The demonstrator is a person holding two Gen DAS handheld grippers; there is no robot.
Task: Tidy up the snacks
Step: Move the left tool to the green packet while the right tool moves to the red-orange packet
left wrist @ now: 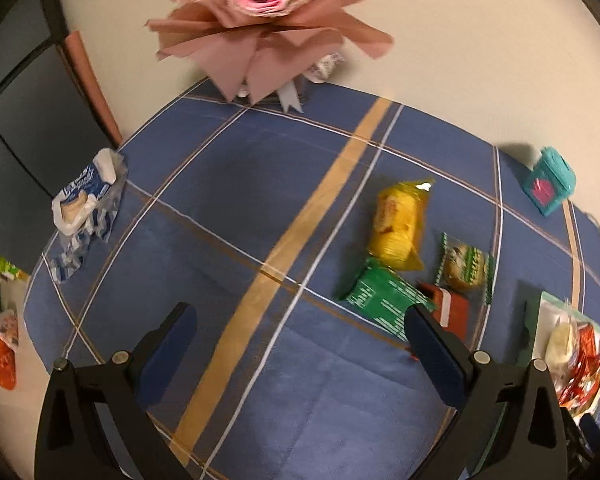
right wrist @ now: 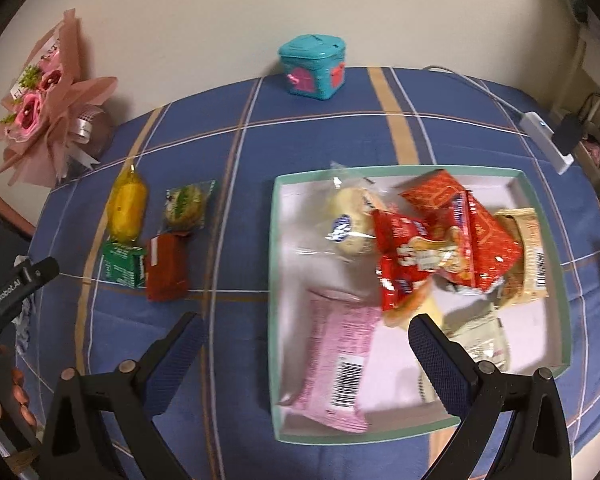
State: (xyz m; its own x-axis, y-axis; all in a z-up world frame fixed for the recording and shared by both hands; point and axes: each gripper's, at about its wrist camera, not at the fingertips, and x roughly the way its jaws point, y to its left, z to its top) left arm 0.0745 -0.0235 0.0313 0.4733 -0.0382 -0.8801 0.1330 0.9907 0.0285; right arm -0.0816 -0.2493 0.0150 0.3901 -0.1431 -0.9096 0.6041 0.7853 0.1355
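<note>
Snacks half sorted: a shallow box (right wrist: 548, 200) holds a jumble of packets while four more wait on the blue plaid tabletop (right wrist: 236, 92).

Red packets (right wrist: 416, 252), a pink packet (right wrist: 340, 360) and a clear-wrapped pastry (right wrist: 350, 220) lie in the box; to its left sit a yellow packet (right wrist: 126, 208), a round cake (right wrist: 184, 204), a green packet (right wrist: 122, 266) and a red block (right wrist: 166, 266). The right gripper (right wrist: 306, 354) hovers wide open and empty over the box's near edge; the left gripper (left wrist: 300, 340), equally spread and empty, hangs beside the green packet (left wrist: 384, 300). A teal tin (right wrist: 312, 68) and pink bouquet (right wrist: 44, 96) stand at the back.
</note>
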